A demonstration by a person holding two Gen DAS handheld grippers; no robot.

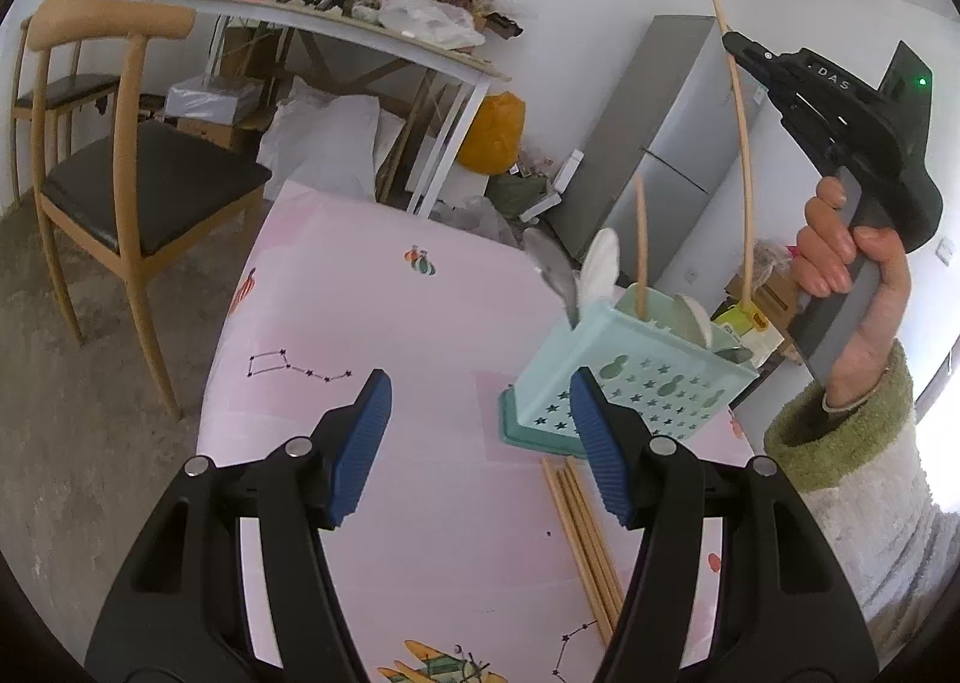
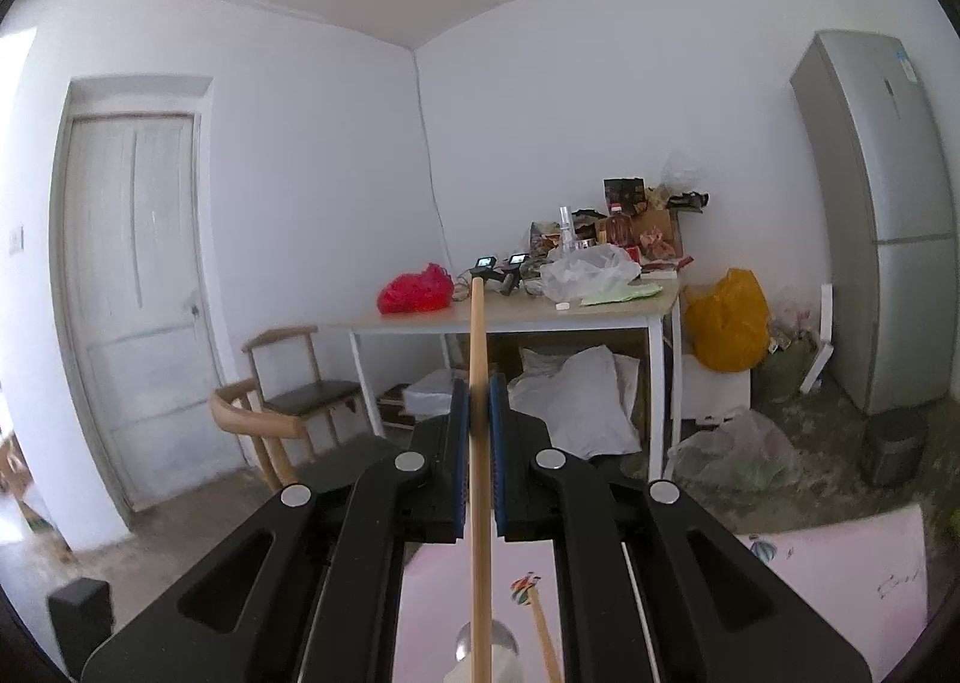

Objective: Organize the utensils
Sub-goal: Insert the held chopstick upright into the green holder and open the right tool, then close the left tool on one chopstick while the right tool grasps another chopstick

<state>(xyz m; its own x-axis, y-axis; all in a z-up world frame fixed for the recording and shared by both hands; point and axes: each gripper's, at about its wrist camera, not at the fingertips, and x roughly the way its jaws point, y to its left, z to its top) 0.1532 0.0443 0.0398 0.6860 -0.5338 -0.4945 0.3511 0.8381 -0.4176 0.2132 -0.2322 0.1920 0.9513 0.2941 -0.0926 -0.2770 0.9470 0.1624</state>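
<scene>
- A long, thin, pale wooden chopstick (image 1: pixel 743 143) stood upright in the right claw (image 2: pixel 480 407), its blue pads shut tight on the shaft, its lower end over the far right part of the worktop.
- A mint-green plastic utensil caddy with star cut-outs (image 1: pixel 630 377) sat near the worktop's far right edge, holding a white spoon (image 1: pixel 600 263) and another wooden stick (image 1: pixel 641 245).
- More wooden chopsticks (image 1: pixel 585 533) lay loose on the pink patterned worktop (image 1: pixel 372 311), just beside the caddy.
- The left claw (image 1: pixel 480 443) hovered wide open and empty.
- Risk, judged: the thin shaft could pivot in the pads and miss the caddy's opening, or catch its rim and tip it.
</scene>
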